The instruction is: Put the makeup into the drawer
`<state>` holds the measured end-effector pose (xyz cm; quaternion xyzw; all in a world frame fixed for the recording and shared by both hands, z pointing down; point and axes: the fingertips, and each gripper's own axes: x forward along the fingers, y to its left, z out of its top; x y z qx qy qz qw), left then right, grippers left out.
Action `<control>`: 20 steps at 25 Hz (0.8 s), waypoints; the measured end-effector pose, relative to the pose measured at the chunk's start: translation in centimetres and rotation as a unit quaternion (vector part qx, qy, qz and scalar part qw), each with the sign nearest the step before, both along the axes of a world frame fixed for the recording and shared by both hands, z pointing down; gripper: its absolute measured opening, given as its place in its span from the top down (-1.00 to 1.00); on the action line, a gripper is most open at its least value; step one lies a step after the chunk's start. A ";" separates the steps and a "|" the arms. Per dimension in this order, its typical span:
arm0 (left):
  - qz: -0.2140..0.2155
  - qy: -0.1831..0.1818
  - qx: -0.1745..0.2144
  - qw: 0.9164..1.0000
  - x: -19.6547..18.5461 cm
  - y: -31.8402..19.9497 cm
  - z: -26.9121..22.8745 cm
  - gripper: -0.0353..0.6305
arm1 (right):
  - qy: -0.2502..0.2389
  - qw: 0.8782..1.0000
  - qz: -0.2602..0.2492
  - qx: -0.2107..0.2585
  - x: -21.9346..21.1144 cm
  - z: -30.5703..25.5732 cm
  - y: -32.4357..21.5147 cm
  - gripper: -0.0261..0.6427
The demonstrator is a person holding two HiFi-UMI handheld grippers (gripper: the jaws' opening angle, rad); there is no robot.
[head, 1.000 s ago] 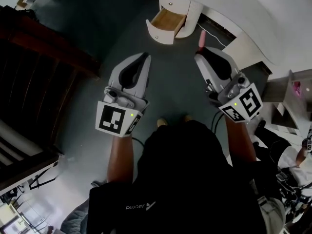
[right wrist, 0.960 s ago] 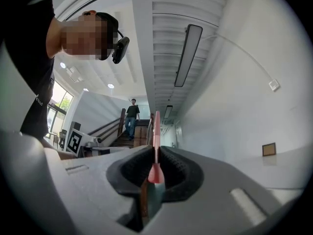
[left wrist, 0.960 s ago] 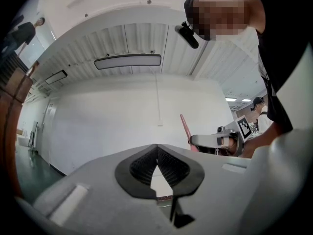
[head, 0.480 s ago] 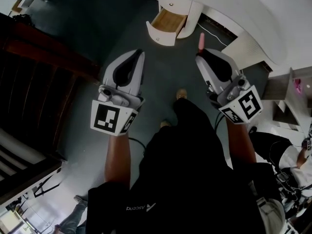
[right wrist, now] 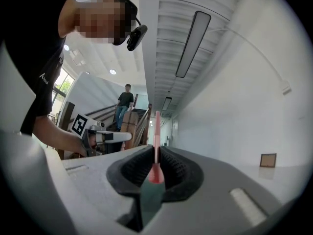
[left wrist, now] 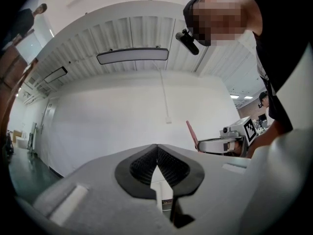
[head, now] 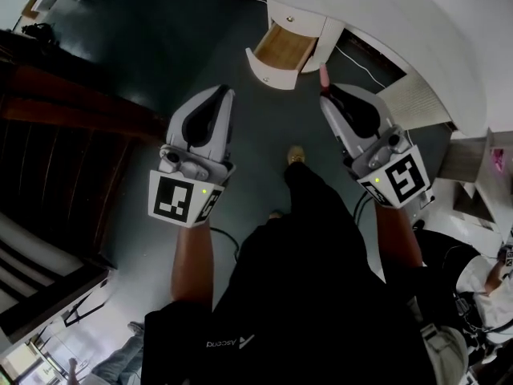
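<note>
A slim pink makeup stick (head: 324, 75) pokes out past the tips of my right gripper (head: 325, 94), which is shut on it. In the right gripper view the stick (right wrist: 157, 131) stands upright between the closed pads of that gripper (right wrist: 156, 153). The small white drawer (head: 282, 45) with a wooden inside stands pulled open on the floor, just ahead and left of the stick. My left gripper (head: 228, 93) hangs shut and empty, lower left of the drawer. Its jaws (left wrist: 157, 149) meet with nothing between them.
A dark wooden stair rail (head: 72, 111) runs along the left. A white curved wall (head: 417, 22) and a cable (head: 357, 61) lie behind the drawer. The person's shoe (head: 296, 155) is on the grey floor between the grippers. A distant person (right wrist: 125, 102) stands by stairs.
The person has stepped forward. Both grippers are closer to the open drawer, and the pink stick's tip now sits right beside the drawer's right side.
</note>
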<state>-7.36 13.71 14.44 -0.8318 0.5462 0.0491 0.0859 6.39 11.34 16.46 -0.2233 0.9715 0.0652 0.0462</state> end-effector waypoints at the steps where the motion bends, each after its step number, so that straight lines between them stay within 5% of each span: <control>1: -0.002 0.000 -0.001 1.000 -0.2 -1.3 0.2 0.86 | 0.006 1.000 0.000 0.001 -0.2 0.3 -1.3 0.77; 20: -0.047 -0.016 -0.023 0.999 -2.3 -19.7 4.6 0.86 | 0.133 0.990 -0.047 -0.015 -4.7 8.4 -19.3 0.77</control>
